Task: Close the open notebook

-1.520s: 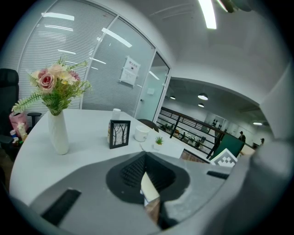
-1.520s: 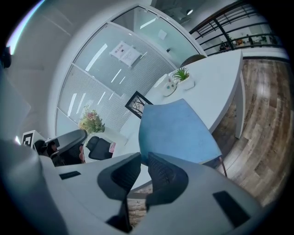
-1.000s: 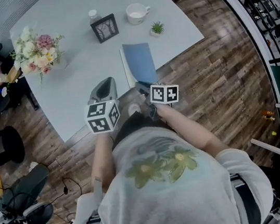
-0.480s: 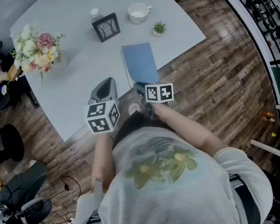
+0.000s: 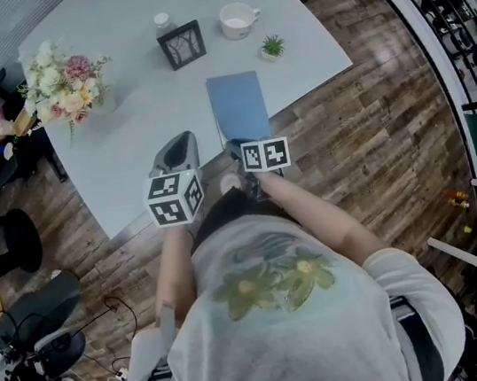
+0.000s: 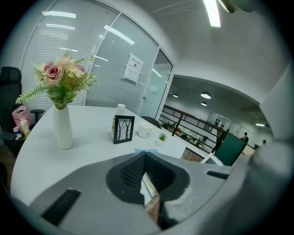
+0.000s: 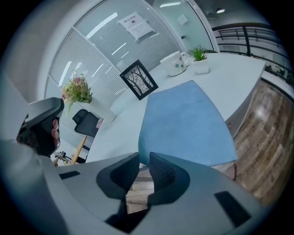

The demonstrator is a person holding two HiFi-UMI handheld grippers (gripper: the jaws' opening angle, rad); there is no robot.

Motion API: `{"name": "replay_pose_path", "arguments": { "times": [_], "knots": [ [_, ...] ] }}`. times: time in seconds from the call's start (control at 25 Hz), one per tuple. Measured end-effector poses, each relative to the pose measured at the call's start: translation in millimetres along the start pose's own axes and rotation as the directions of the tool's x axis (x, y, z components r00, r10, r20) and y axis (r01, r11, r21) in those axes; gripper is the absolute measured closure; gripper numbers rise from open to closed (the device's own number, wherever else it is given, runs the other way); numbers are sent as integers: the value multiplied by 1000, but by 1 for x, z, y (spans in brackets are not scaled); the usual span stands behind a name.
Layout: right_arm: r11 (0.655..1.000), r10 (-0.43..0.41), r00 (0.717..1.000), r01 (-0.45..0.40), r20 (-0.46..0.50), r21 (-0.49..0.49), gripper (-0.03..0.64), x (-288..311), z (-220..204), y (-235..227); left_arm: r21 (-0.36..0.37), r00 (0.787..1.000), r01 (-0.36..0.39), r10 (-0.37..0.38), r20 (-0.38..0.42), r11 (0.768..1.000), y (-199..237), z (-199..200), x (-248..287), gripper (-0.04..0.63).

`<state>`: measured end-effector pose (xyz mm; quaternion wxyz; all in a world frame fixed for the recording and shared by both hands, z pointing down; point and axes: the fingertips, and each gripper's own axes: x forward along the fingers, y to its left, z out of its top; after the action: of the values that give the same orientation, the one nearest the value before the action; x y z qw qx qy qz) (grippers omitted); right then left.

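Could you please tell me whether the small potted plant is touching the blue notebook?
Apart. The head view shows a strip of bare white table between the potted plant and the far edge of the blue notebook.

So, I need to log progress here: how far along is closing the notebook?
Done, it seems: the notebook lies flat on the table, blue cover up. In hand: the right hand-held gripper is by its near edge, jaws opening, nothing between them. Left to do: probably only pulling away. The left hand-held gripper holds nothing, jaws together.

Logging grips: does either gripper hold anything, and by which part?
Nothing is held: the right gripper jaws are opening with nothing between them; the left gripper is shut, empty.
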<state>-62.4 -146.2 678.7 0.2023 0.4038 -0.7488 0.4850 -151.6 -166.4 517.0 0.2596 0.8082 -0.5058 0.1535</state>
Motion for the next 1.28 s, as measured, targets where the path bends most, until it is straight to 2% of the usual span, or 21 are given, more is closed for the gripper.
{"name": "replay_pose_path", "arguments": {
  "times": [0.16, 0.32, 0.52, 0.8, 1.12, 1.28],
  "knots": [
    [1000, 6, 1000, -6, -18, -21, 532, 1, 0, 1, -4, 1000, -10, 10, 5, 1000, 1, 2, -3, 594],
    [998, 68, 997, -68, -34, -6, 508, 2, 0, 7, -9, 1000, -19, 19, 10, 1000, 0, 1, -6, 594],
    [991, 134, 990, -134, -54, -14, 428, -1, 0, 19, -12, 999, -27, 27, 17, 1000, -1, 1, -9, 594],
    [983, 183, 982, -182, 42, -32, 425, -30, 23, 34, -5, 999, -33, 34, 36, 999, -12, 6, -16, 594],
    [978, 189, 970, -171, 154, -123, 426, -72, 49, 44, 1, 997, -35, 34, 66, 999, -28, 13, -25, 594],
    [969, 194, 962, -157, 193, -193, 471, -92, 54, 49, 3, 996, -33, 32, 80, 999, -38, 15, -30, 594]
  ]
}}
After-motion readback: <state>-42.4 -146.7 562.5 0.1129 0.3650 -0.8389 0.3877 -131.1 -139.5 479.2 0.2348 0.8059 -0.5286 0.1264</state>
